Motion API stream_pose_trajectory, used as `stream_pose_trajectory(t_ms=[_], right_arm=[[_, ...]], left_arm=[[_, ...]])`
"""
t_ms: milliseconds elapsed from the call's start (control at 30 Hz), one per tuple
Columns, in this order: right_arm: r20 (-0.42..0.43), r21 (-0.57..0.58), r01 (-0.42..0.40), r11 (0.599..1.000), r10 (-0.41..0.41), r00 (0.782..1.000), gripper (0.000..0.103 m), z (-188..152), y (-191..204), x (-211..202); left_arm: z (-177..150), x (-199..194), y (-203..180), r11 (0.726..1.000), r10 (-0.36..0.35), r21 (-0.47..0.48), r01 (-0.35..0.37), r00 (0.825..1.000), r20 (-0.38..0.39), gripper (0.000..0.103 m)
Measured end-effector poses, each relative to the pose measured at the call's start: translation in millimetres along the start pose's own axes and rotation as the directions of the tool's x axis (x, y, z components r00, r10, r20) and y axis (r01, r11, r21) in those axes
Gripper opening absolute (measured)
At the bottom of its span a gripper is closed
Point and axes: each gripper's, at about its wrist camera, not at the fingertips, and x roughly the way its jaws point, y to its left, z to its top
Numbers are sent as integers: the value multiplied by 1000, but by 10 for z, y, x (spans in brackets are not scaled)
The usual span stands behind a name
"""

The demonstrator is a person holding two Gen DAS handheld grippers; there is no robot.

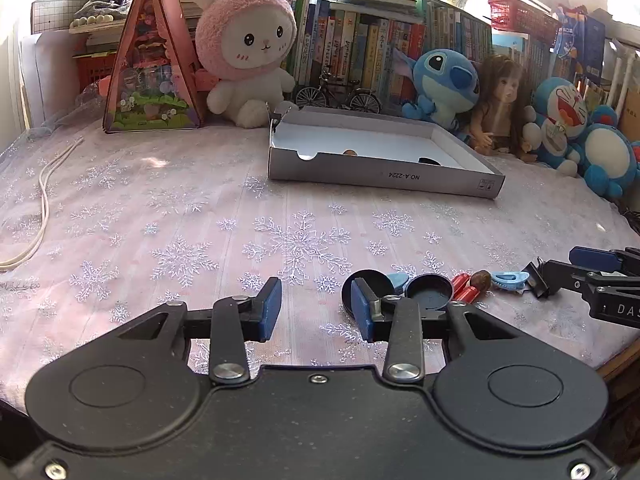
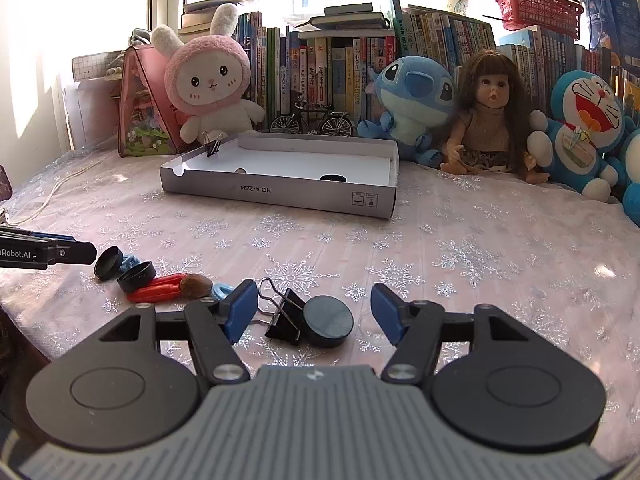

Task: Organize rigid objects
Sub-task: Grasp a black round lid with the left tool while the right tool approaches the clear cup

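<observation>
Several small items lie in a row near the front edge. In the left wrist view they are a tilted black cap (image 1: 370, 282), a second black cap (image 1: 429, 290) lying hollow side up, red pegs (image 1: 466, 290), a brown nut (image 1: 481, 279) and a blue clip (image 1: 509, 280). My left gripper (image 1: 316, 308) has its jaws apart over bare cloth. The tilted cap sits just beyond its right finger (image 1: 362, 310). My right gripper (image 2: 314, 308) is open. A black binder clip (image 2: 282, 316) and a black disc (image 2: 328, 320) lie between its pads, untouched. The grey box (image 2: 280, 196) stands farther back.
The box holds a dark round piece (image 2: 333, 178), and a binder clip (image 2: 212, 144) is clipped on its left rim. Plush toys, a doll (image 2: 486, 120), a pink triangular case (image 2: 140, 112), a model bicycle (image 2: 312, 122) and books line the back. A white cord (image 1: 40, 208) lies at the left.
</observation>
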Motion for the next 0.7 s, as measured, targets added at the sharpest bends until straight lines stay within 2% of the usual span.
stream_pose_trajectory(t_ms=[300,500,700], right_arm=[[-11,-8,-11,1000,11,1000,64,-16,23,12],[-16,-13,-8,1000,8,1000,62,-20,32,35],[7,-7,7,1000,-7,1000,62,-10,-6,-26]], left_arm=[[3,-43,-69,999,-31,9,31,999,8,35],[-32,-44,-187,998,-30,62,29,999,16,37],[-67,-22,-210,997,-43,63,42,999,0,39]])
